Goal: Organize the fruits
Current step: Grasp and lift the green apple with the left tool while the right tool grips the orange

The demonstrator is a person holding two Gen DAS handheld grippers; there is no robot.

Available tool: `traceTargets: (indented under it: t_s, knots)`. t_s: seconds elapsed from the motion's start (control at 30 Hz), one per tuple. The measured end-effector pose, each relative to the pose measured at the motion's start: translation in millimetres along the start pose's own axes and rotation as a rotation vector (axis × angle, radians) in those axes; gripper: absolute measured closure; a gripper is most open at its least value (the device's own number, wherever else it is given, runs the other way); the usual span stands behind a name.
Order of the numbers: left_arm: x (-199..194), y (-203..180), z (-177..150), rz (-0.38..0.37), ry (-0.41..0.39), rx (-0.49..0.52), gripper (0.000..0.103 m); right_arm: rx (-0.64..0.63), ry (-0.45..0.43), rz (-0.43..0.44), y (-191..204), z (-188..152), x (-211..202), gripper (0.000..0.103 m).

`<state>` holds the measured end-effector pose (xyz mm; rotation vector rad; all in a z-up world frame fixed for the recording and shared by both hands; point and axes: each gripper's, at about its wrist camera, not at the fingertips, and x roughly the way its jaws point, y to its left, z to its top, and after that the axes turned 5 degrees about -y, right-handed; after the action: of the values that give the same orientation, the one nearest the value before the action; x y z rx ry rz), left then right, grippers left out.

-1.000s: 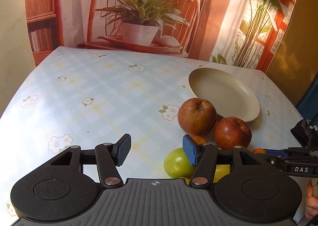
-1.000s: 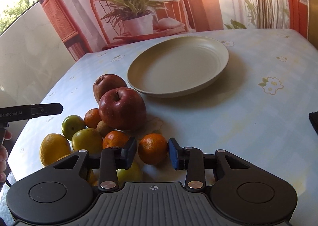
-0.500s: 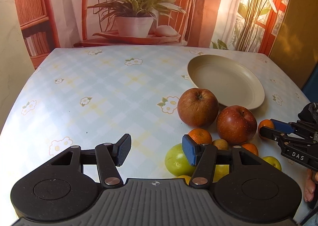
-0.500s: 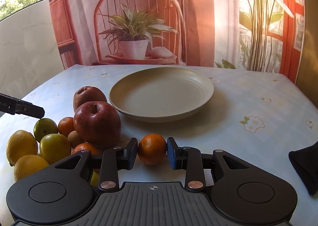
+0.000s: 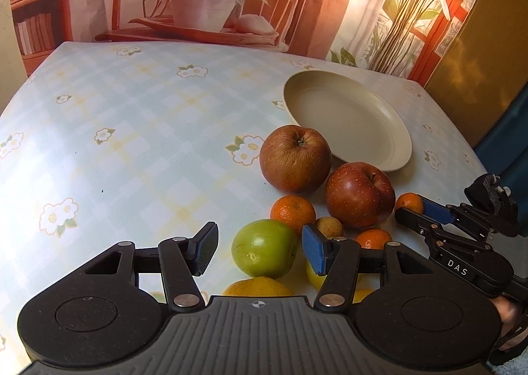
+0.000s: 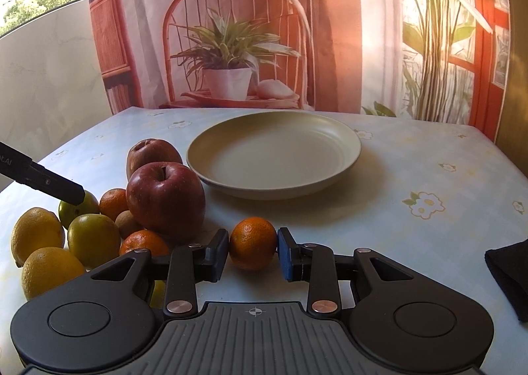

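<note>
My right gripper (image 6: 252, 251) is shut on a small orange (image 6: 252, 243), held just above the tablecloth in front of the empty beige plate (image 6: 343, 147). It also shows in the left wrist view (image 5: 416, 210) with the orange (image 5: 408, 203). My left gripper (image 5: 259, 248) is open over a green apple (image 5: 264, 248). Two red apples (image 5: 295, 159) (image 5: 359, 195), small oranges (image 5: 293, 211), lemons (image 6: 34, 236) and a small brown fruit (image 5: 328, 226) lie in a pile left of the plate (image 5: 293, 91).
The table has a pale checked cloth with flowers (image 5: 132, 131). A printed backdrop with a chair and plant (image 6: 231, 71) stands at the far edge. A black cloth (image 6: 508, 276) lies at the right.
My right gripper has risen a little with the orange in it and now faces the plate more level. My left gripper has drawn nearer to the fruit pile, over the green apple.
</note>
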<state>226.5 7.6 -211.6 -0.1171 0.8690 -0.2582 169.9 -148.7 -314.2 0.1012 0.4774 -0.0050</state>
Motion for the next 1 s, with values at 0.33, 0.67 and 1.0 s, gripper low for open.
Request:
traceTargets:
  t_s: [0.33,0.67,1.0]
  knots:
    - [16.4,5.0,-5.4,-0.035,0.048,-0.029,0.052,0.019,0.0,0.011,-0.9,-1.8,-0.1,0.073]
    - [4.1,-1.9,-8.4,0.012,-0.01,0.055,0.052,0.049,0.008,0.03,-8.7,-1.4,0.8,0.071]
    - [-11.5,-4.5,4.0,0.014,-0.076,0.065,0.052,0.097,0.011,0.048,-16.9,-1.9,2.2,0.073]
